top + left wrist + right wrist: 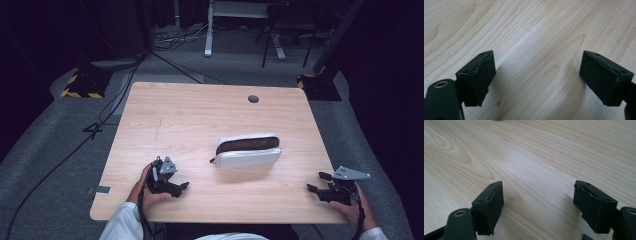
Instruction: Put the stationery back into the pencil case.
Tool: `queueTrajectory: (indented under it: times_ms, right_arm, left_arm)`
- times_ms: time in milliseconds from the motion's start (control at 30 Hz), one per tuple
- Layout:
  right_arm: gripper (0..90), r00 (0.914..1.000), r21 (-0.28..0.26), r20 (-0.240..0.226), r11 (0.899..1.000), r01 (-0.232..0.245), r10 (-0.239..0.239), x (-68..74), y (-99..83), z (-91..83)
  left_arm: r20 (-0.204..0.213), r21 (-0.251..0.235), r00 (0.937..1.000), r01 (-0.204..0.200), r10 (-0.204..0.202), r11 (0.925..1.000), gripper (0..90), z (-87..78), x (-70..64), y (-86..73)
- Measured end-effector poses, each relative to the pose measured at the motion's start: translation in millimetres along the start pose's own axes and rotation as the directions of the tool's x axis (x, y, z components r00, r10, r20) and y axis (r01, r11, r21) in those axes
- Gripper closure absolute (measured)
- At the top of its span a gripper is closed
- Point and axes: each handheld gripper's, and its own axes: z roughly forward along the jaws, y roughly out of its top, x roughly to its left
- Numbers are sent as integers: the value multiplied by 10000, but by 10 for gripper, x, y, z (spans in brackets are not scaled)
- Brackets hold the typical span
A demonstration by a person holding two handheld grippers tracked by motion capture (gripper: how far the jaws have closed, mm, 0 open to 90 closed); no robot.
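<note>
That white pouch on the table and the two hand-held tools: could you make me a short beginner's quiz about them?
1. True or false: the left tool is gripping the white pouch.
2. Where does the pouch lie? A) in the middle of the wooden table, between both tools; B) at the far edge by the round hole; C) under the right tool.
3. Fill in: the pouch's top opening shows a ___ inside.

Key: 1 false, both tools are open and apart from it. 2 A. 3 brown.
</note>
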Motion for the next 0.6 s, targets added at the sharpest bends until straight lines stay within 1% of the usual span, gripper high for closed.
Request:
queueTrajectory:
  times_ms: [200,333,400,600]
  right_arm:
    - [244,10000,-2,0,10000,-26,26,-1,0,2]
    - [244,9999,-9,105,10000,-89,89,-10,3,7]
    - [244,9993,-5,266,9996,-266,266,-13,5,7]
    - [244,9990,-8,326,9995,-304,305,-15,6,9]
  left_arm:
    - [-2,1,10000,1,-1,10000,141,0,0,0]
    - [-4,9,10000,8,-8,10000,141,-1,0,0]
    - [-2,0,10000,2,-2,10000,141,0,0,0]
    - [0,10,10000,15,-15,10000,141,-1,1,0]
